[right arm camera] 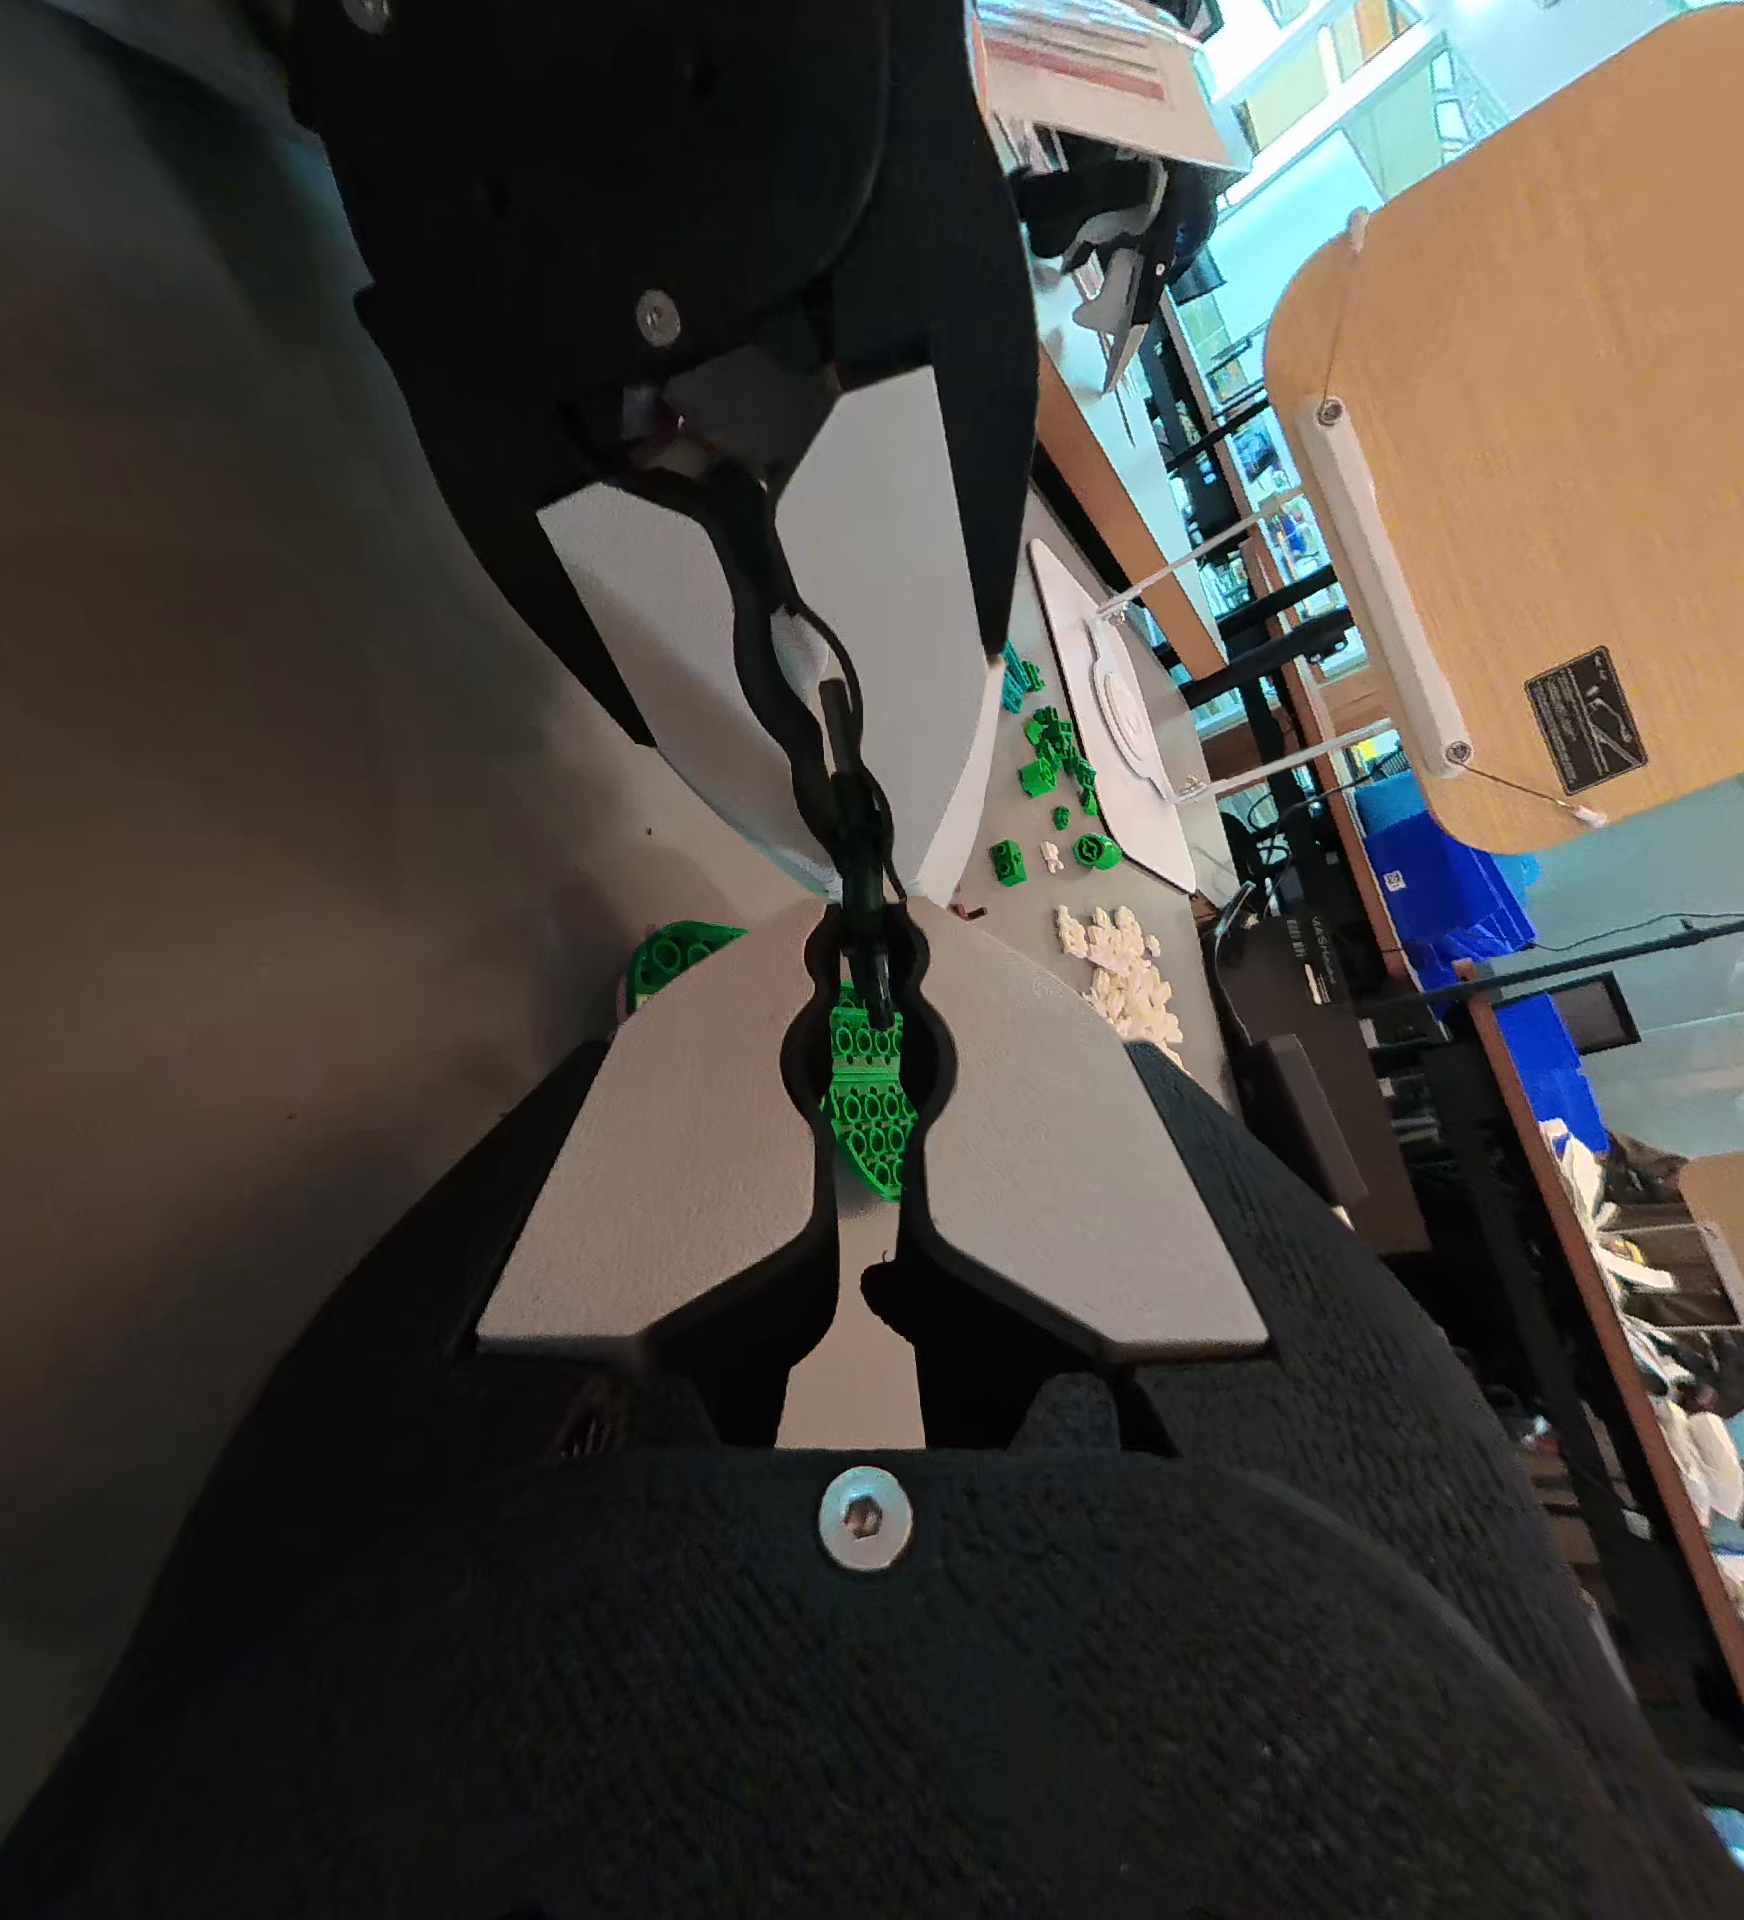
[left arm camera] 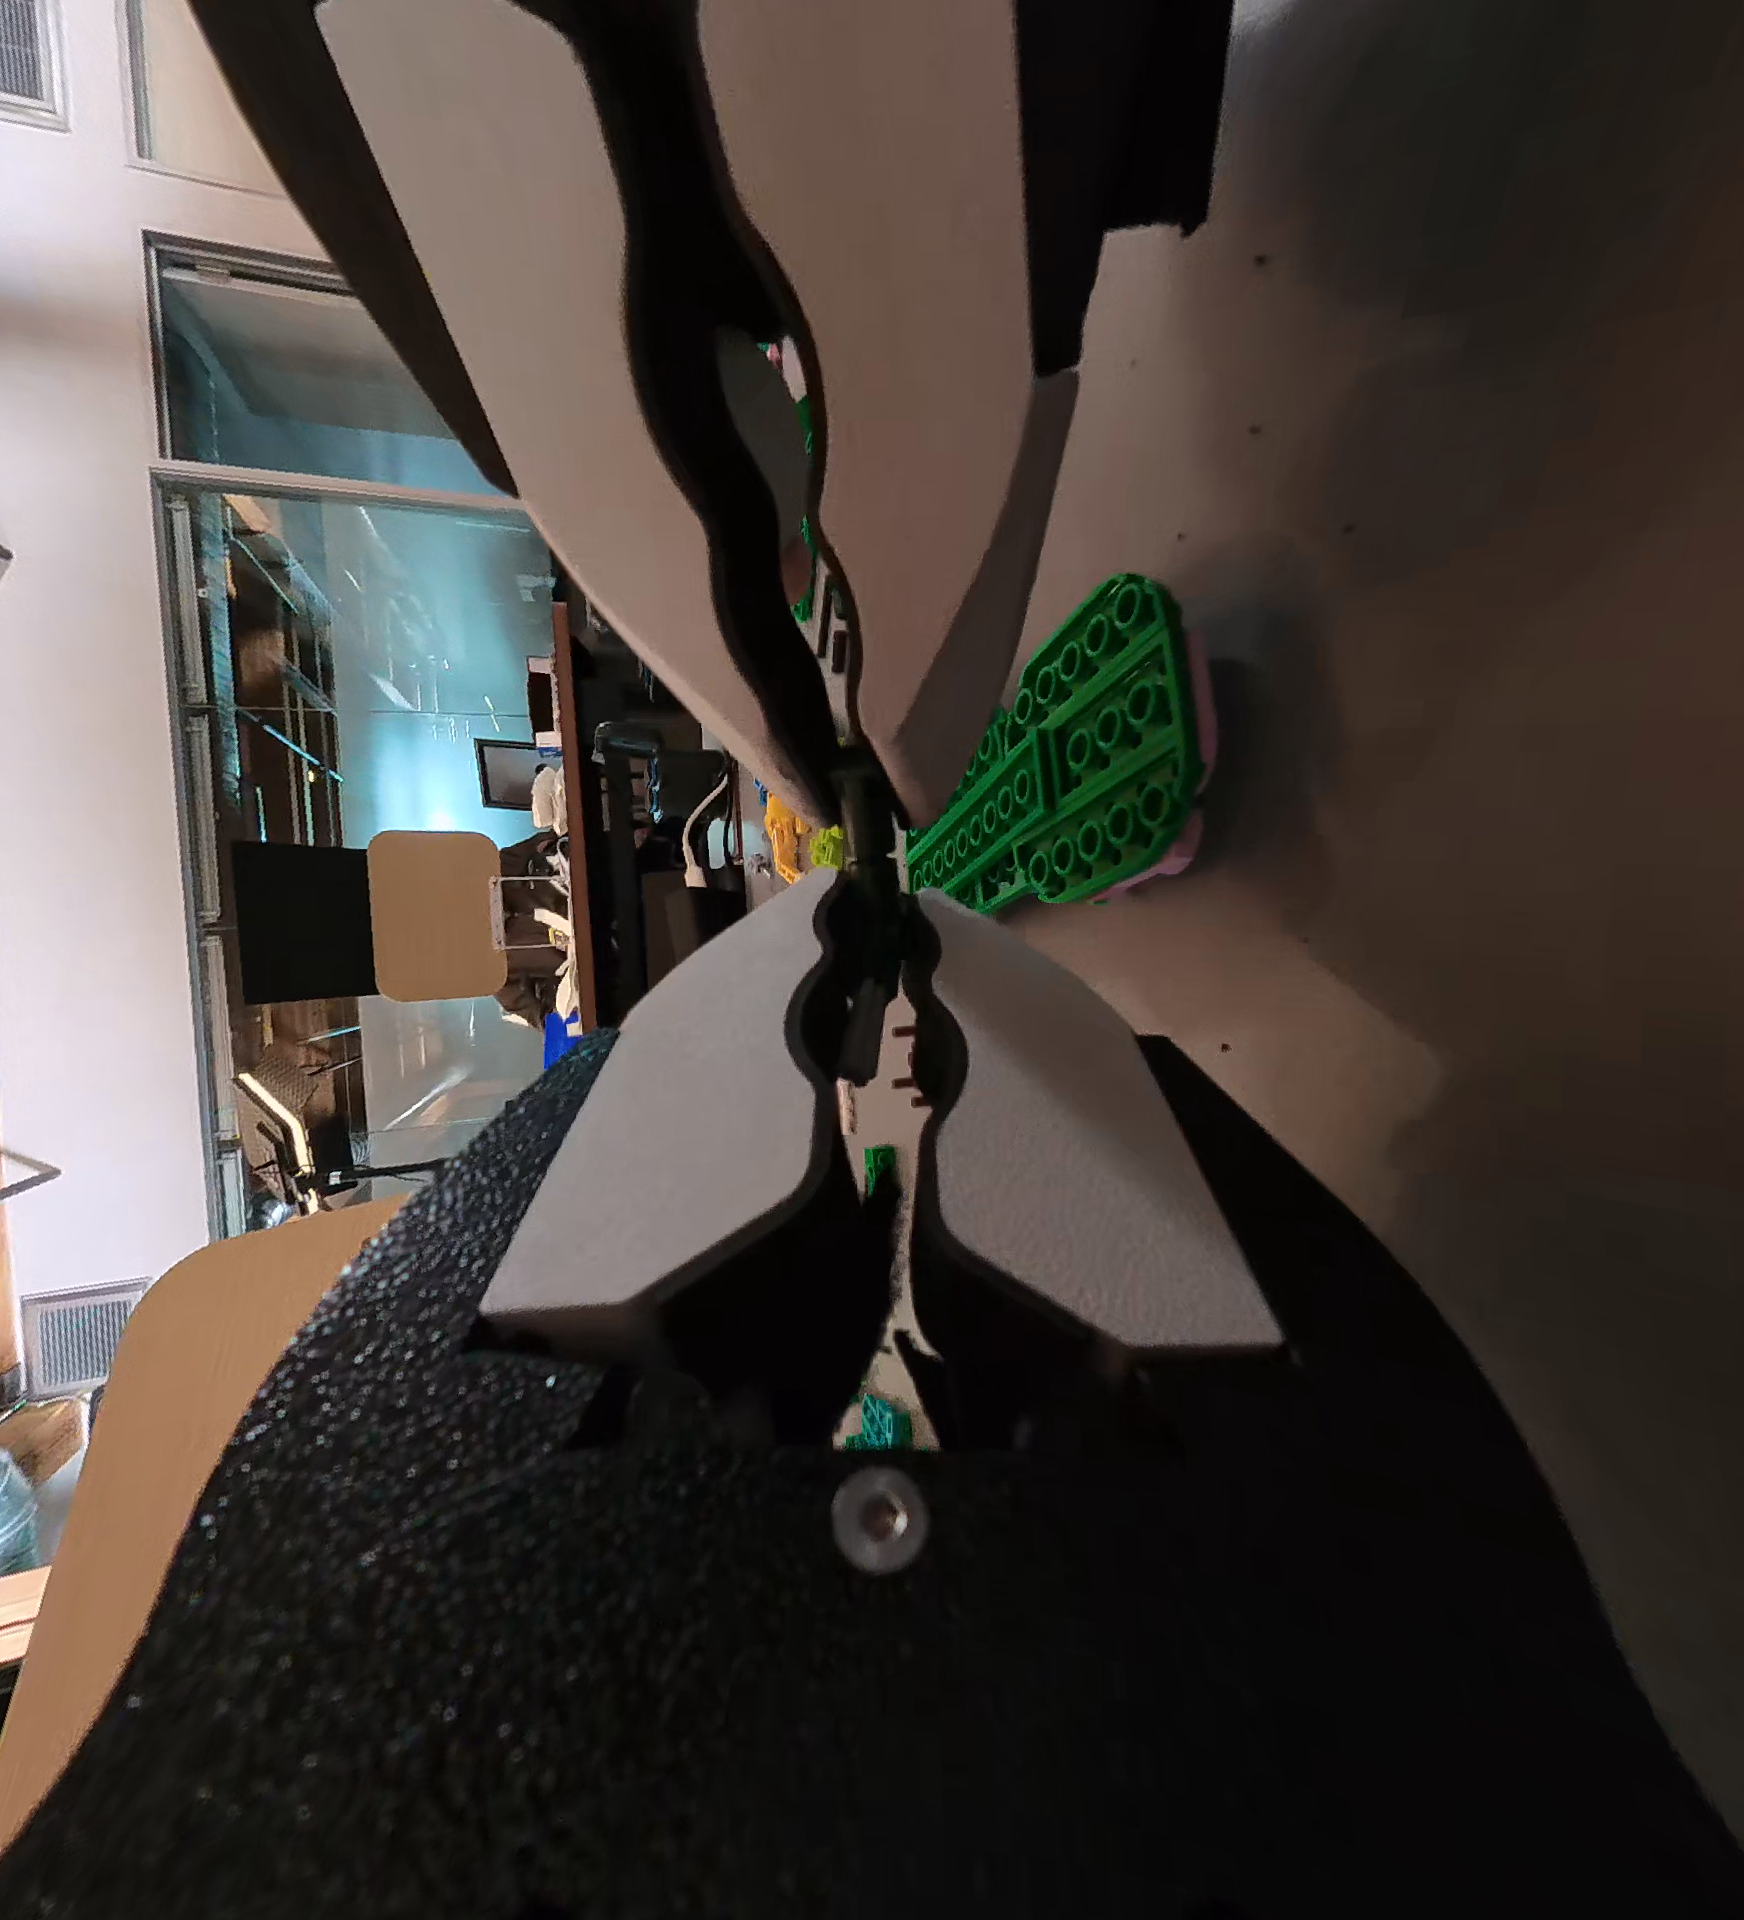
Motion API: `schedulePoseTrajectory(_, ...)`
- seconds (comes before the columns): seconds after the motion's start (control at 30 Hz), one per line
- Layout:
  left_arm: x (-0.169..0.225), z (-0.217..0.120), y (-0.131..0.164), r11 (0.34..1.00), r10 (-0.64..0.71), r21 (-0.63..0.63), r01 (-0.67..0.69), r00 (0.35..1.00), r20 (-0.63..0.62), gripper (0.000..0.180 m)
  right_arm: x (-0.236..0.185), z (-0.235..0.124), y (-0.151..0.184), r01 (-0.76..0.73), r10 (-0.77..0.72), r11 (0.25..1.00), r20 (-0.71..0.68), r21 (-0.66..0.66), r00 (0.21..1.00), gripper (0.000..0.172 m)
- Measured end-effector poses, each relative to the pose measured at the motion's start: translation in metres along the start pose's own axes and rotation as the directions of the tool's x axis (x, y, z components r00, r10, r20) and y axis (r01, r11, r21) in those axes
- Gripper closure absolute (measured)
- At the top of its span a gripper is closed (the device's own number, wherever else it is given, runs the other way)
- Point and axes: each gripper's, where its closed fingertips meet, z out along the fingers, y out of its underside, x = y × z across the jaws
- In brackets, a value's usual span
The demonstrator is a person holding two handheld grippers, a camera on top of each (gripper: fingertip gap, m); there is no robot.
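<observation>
Both grippers meet tip to tip above the counter (right arm camera: pixel 224 727). The left gripper (left arm camera: pixel 873 883) and the right gripper (right arm camera: pixel 863 914) each have jaws clenched on the same thin dark stem piece (right arm camera: pixel 860 831), one at either end. A green studded plate (left arm camera: pixel 1086 769) lies directly behind it. Loose green bricks (right arm camera: pixel 1050 758) and white pieces (right arm camera: pixel 1122 971) crowd the counter's far edge; the near counter surface is open.
</observation>
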Motion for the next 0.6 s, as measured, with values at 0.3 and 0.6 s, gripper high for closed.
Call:
schedulePoseTrajectory(0.3,-0.002,-0.002,-0.003,0.999,-0.046,0.004,0.046,0.998,0.043,0.173,0.000,-0.005,0.000,-0.001,0.001,1.000,0.028,-0.003,1.000,0.164)
schedulePoseTrajectory(0.6,-0.028,-0.021,0.055,0.960,-0.265,-0.067,0.272,0.959,0.096,0.173,0.049,-0.039,0.019,-0.217,0.222,0.974,-0.092,0.063,0.971,0.165)
